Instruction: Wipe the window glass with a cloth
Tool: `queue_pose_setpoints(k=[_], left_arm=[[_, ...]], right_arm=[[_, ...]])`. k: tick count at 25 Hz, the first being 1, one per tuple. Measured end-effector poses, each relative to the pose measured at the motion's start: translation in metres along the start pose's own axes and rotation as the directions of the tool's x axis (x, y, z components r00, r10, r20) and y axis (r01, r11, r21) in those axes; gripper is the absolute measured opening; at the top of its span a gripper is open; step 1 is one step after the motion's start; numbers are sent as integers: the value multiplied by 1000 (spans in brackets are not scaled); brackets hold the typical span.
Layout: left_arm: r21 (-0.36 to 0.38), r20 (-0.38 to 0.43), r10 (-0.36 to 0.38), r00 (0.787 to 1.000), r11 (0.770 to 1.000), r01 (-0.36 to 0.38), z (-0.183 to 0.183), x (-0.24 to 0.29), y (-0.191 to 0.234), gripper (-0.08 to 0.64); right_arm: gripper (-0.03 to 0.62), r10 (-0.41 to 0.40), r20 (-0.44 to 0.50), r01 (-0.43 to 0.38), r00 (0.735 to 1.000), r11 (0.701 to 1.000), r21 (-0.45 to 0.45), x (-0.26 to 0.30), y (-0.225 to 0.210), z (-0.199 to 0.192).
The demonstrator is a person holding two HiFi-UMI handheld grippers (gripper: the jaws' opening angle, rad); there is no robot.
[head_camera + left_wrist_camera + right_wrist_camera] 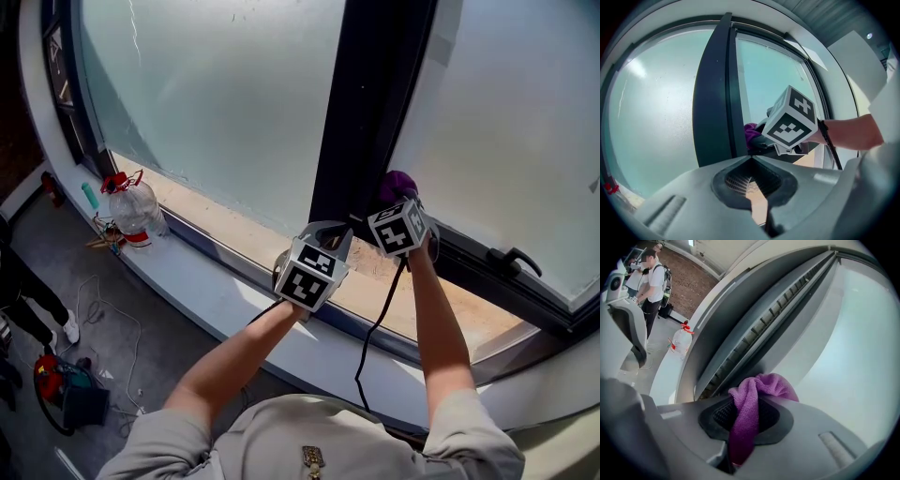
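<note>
While your right gripper (747,398) has its fingers clamped on the purple cloth (765,383), the bunched cloth sits at the foot of the dark frame post (370,103), low beside the window glass (506,122). Your left gripper (751,160), at eight o'clock from it, has its fingers closed together on nothing.

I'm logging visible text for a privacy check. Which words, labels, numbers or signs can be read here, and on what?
No readable text anywhere.
Left marker cube and right marker cube: black-and-white square patterns only, no letters.
Plastic bottle: any label too small to read.
Purple cloth: no tag or print shows.
</note>
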State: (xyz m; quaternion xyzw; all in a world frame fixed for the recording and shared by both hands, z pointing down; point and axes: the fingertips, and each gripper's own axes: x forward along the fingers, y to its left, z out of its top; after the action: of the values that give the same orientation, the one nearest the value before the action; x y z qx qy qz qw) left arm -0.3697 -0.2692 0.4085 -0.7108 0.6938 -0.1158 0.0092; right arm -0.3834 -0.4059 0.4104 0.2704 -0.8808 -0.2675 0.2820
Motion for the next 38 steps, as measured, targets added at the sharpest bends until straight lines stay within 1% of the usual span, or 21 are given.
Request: queue_pose_setpoints(k=[4, 7, 9, 12, 14, 17, 19, 22, 24, 25, 27, 29, 31, 33, 38], left_arm=[[-5, -7, 9, 1000, 1000, -9, -3, -5, 5, 0], [-23, -1, 8, 1000, 1000, -8, -5, -10, 7, 0], [-37, 4, 8, 1000, 999, -8, -4, -13, 11, 0], [-49, 22, 9, 1000, 999, -7, -3, -20, 15, 0], [-54, 38, 12, 999, 999, -10, -1, -23, 18, 0], [-63, 59, 3, 998, 998, 1, 8, -25, 16, 0], [-60, 75, -16, 997, 998, 20, 18, -25, 7, 0], [-53, 106, -46, 993, 997, 52, 35, -26, -14, 0], [-45, 131, -63, 989, 997, 69, 49, -28, -30, 0], [-43, 142, -72, 987, 996, 78, 56, -28, -39, 0], [-40, 161, -96, 982, 994, 104, 69, -27, -58, 0], [-32, 173, -129, 976, 990, 137, 79, -27, -81, 0], [-25, 183, -156, 971, 986, 163, 89, -26, -103, 0], [-19, 192, -179, 965, 982, 186, 97, -24, -123, 0], [9, 202, -240, 950, 970, 243, 112, -20, -173, 0]], right_arm=[[92, 23, 49, -24, 999, 1000, 16, -5, 0, 4], [92, 13, 89, -17, 996, 999, 44, -16, 0, 9], [93, 0, 120, -9, 993, 997, 73, -26, -2, 14], [94, -12, 175, -13, 985, 990, 139, -48, -4, 21], [94, -17, 217, -23, 976, 983, 180, -65, -5, 29], [94, -29, 294, -46, 955, 968, 247, -92, -12, 37], [94, -48, 341, -59, 939, 954, 294, -112, -18, 37], [94, -72, 389, -72, 918, 937, 342, -144, -26, 33], [94, -98, 429, -82, 898, 921, 382, -167, -32, 30], [92, -114, 452, -92, 885, 908, 409, -179, -37, 28], [91, -148, 498, -123, 855, 873, 471, -202, -47, 20], [89, -187, 535, -157, 824, 832, 532, -223, -59, 9], [88, -223, 548, -176, 806, 794, 582, -240, -70, -6], [87, -248, 544, -178, 802, 770, 613, -255, -77, -23], [87, -286, 510, -150, 811, 742, 653, -286, -84, -67]])
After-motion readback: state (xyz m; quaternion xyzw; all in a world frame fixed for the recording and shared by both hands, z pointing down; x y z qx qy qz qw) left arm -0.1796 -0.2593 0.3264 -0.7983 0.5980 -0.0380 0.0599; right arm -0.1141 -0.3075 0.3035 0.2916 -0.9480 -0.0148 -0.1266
